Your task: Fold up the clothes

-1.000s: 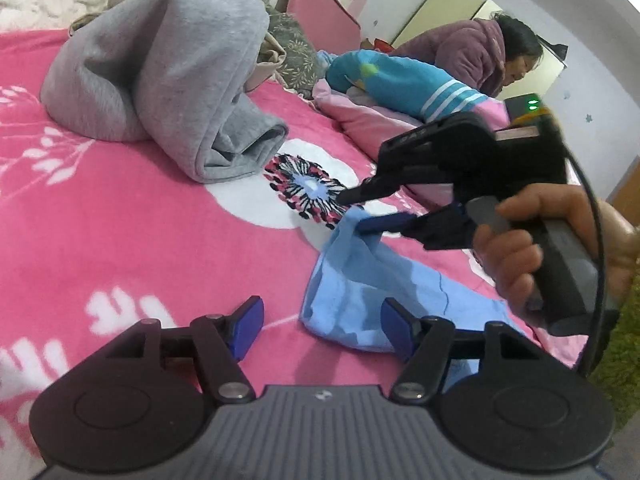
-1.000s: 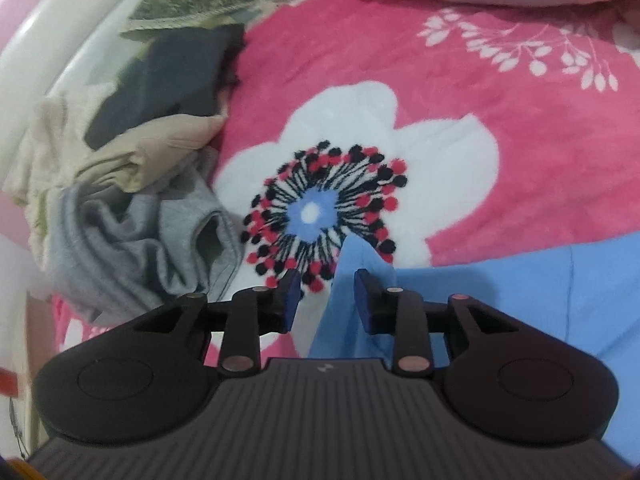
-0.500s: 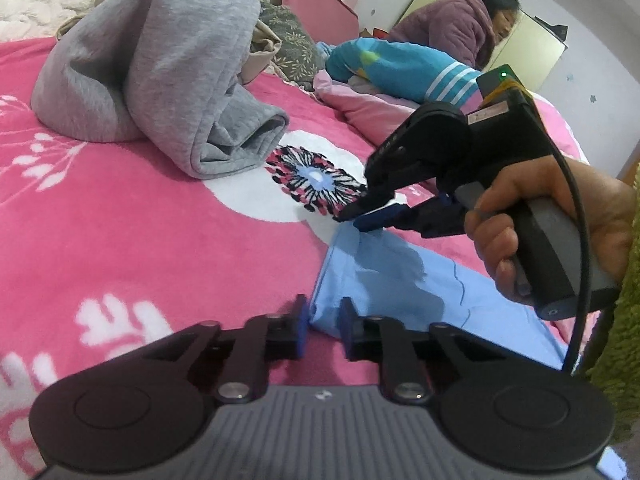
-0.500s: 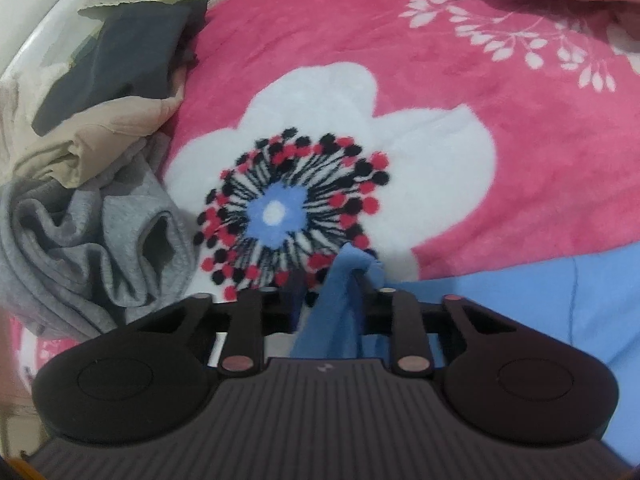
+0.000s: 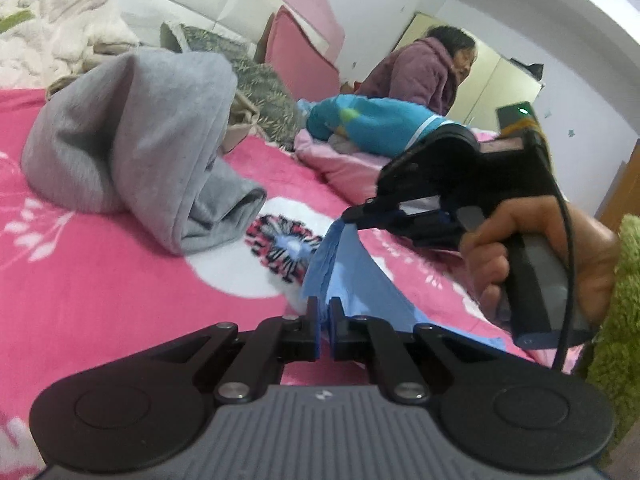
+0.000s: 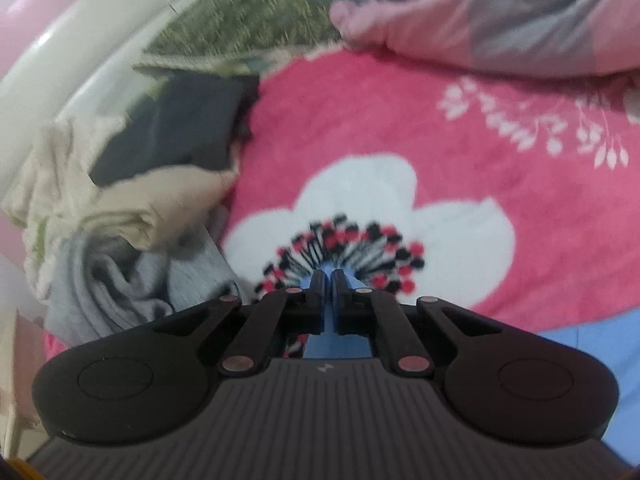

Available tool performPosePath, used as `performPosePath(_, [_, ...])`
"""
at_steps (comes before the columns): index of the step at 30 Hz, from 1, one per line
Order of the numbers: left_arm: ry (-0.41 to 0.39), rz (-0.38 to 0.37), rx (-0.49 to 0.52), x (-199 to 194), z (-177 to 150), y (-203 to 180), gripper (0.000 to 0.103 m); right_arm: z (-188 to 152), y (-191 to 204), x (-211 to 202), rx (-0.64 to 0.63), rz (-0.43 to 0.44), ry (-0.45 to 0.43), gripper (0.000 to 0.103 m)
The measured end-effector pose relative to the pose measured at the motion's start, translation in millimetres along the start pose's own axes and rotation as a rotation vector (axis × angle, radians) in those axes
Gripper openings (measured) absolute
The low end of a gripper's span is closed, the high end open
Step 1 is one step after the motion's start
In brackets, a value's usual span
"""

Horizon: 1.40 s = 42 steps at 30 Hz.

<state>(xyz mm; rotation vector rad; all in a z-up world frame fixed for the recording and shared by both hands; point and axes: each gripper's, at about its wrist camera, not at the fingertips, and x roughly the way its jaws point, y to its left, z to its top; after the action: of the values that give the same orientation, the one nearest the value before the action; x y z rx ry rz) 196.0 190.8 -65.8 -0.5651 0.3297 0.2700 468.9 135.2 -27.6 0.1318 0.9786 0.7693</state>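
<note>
The left gripper is clamped on the near corner of the thin light-blue cotton garment, and the right gripper, ahead and to its right, pinches the far corner, so the taut edge runs away between them above the pink floral blanket.

Light blue garment, grey sweatshirt, pink blanket with white flowers.

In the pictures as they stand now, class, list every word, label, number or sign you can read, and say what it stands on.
None can be read.
Left claw: a small pale mark on its grey body, too small to read.
Right claw: a like mark, too blurred to read.
</note>
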Motion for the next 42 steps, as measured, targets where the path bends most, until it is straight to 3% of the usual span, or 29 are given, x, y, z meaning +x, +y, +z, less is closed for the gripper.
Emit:
performPosePath(3, [-0.020, -0.050, 0.028, -5.0, 2.8, -6.2, 0.004, 2.1, -6.6, -25.5, 0.011, 0.039, -0.066, 0.002])
performPosePath(8, [-0.057, -0.211, 0.132, -17.6, 2.1, -30.6, 0.004, -5.2, -26.6, -87.4, 0.007, 0.065, -0.181, 0.001])
performPosePath(12, [-0.033, -0.342, 0.207, -21.8, -6.8, -53.5, 0.004, -19.5, -54.9, -141.4, 0.026, 0.056, -0.266, 0.001])
performPosePath(17, [0.029, -0.438, 0.315, -22.9, -25.4, -78.9, 0.004, -55.8, -101.6, -196.5, 0.095, 0.033, -0.345, 0.001])
performPosePath(23, [0.167, -0.506, 0.393, -9.0, -47.3, -90.5, 0.006, -112.1, -174.3, -206.5, 0.281, -0.009, -0.355, 0.001])
performPosePath(26, [0.275, -0.549, 0.388, 1.8, -54.1, -90.7, 0.024, -138.1, -208.6, -195.2, 0.385, -0.043, -0.330, 0.005])
performPosePath(30, [0.286, -0.587, 0.359, 1.3, -48.7, -81.7, 0.034, -168.5, -246.9, -193.2, 0.592, -0.021, -0.327, 0.006])
performPosePath(33, [0.260, -0.634, 0.325, -7.9, -34.4, -70.5, 0.038, -181.5, -242.3, -221.6, 0.603, 0.003, -0.371, 0.006])
performPosePath(37, [0.195, -0.652, 0.289, -20.9, -14.9, -53.6, 0.040, -198.7, -219.6, -298.4, 0.552, 0.017, -0.466, 0.007])
performPosePath(39, [0.164, -0.615, 0.306, -24.7, -9.7, -49.8, 0.042, -208.3, -204.5, -349.1, 0.493, -0.013, -0.520, 0.008])
performPosePath(42, [0.167, -0.511, 0.414, -22.3, -14.1, -55.5, 0.047, -224.0, -172.3, -427.1, 0.368, -0.104, -0.578, 0.011])
